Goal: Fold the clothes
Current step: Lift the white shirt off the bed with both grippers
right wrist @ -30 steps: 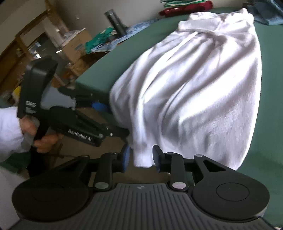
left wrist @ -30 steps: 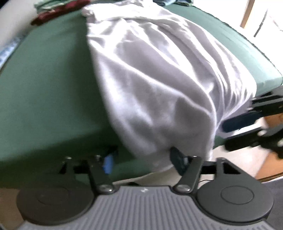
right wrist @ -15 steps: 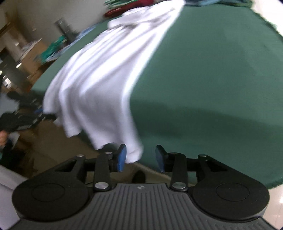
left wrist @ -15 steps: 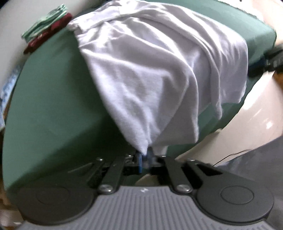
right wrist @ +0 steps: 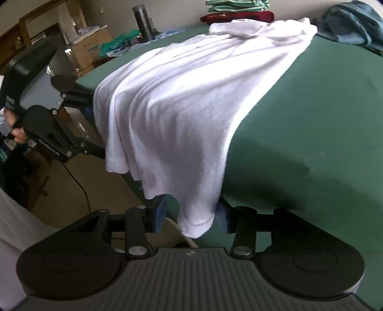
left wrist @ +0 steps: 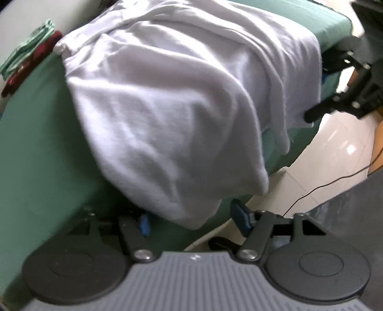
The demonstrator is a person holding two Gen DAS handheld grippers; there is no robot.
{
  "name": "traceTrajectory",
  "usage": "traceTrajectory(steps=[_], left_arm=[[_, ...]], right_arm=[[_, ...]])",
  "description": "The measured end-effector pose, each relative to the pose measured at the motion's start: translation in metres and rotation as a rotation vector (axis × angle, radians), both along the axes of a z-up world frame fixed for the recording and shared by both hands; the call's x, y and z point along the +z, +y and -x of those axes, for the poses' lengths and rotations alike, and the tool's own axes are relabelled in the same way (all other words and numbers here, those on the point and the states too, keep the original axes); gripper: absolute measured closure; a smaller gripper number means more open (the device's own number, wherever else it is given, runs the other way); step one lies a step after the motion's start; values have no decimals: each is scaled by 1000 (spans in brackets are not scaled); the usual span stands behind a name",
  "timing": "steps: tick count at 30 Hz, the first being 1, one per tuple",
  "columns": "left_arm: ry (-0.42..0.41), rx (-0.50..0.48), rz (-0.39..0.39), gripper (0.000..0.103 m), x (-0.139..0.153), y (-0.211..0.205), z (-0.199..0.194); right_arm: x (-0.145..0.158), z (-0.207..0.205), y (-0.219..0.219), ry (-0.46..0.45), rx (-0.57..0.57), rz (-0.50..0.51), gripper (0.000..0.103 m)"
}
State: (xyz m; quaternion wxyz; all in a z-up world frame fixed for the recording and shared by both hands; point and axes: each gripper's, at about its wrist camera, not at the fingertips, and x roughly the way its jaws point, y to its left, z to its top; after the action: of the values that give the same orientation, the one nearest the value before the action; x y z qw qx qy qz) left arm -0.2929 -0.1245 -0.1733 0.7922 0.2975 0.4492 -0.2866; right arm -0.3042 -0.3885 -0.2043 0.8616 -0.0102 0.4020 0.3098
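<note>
Half a second back the left tool [left wrist: 191,219] was pinched on the hem of the white garment [left wrist: 182,100]; its fingers now stand wide apart, with the hanging corner loose between them. Right tool [right wrist: 191,215] has swung back to the garment's other low corner — fingers apart either side of the dangling cloth, not pressing it. Garment lies lengthwise on the green worktop [right wrist: 311,124], its near end drooping over the edge toward both tools, collar end far off. From the right wrist view, the left tool shows at the cloth's far side with the person's hand [right wrist: 16,134] on its grip. Folded green and dark red clothes [right wrist: 237,10] sit stacked at the worktop's far end — a blue garment [right wrist: 352,21] beside them.
</note>
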Motion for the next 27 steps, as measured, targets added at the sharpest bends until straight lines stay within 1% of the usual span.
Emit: traceTrajectory(steps=[1, 3, 4, 5, 6, 8, 12, 15, 16, 20, 22, 27], left_arm=[[-12, 0, -7, 38, -2, -3, 0], [-9, 27, 6, 69, -1, -5, 1], [7, 41, 14, 97, 0, -6, 0], [26, 55, 23, 100, 0, -6, -2], [44, 68, 32, 101, 0, -6, -3], [42, 81, 46, 101, 4, -5, 0], [69, 81, 70, 102, 18, 1, 16], [76, 77, 96, 102, 34, 4, 8], [72, 80, 106, 101, 30, -3, 25], [103, 108, 199, 102, 60, 5, 35], [109, 94, 234, 102, 74, 5, 40], [118, 186, 383, 101, 103, 28, 8]], right_arm=[[-2, -1, 0, 1, 0, 0, 60], [-6, -4, 1, 4, 1, 1, 64], [-8, -5, 0, 14, 0, 3, 69], [-9, -5, -2, 27, 1, 4, 82], [-8, -4, -4, 37, 1, 0, 94], [-4, -1, -8, 54, -1, -9, 95], [10, 7, -18, 93, 21, -54, 95], [26, 14, -20, 120, 57, -95, 95], [32, 14, -19, 129, 65, -117, 95], [50, 11, -27, 176, 64, -215, 95], [58, 5, -33, 197, 48, -280, 95], [79, -9, -48, 249, 7, -441, 95]])
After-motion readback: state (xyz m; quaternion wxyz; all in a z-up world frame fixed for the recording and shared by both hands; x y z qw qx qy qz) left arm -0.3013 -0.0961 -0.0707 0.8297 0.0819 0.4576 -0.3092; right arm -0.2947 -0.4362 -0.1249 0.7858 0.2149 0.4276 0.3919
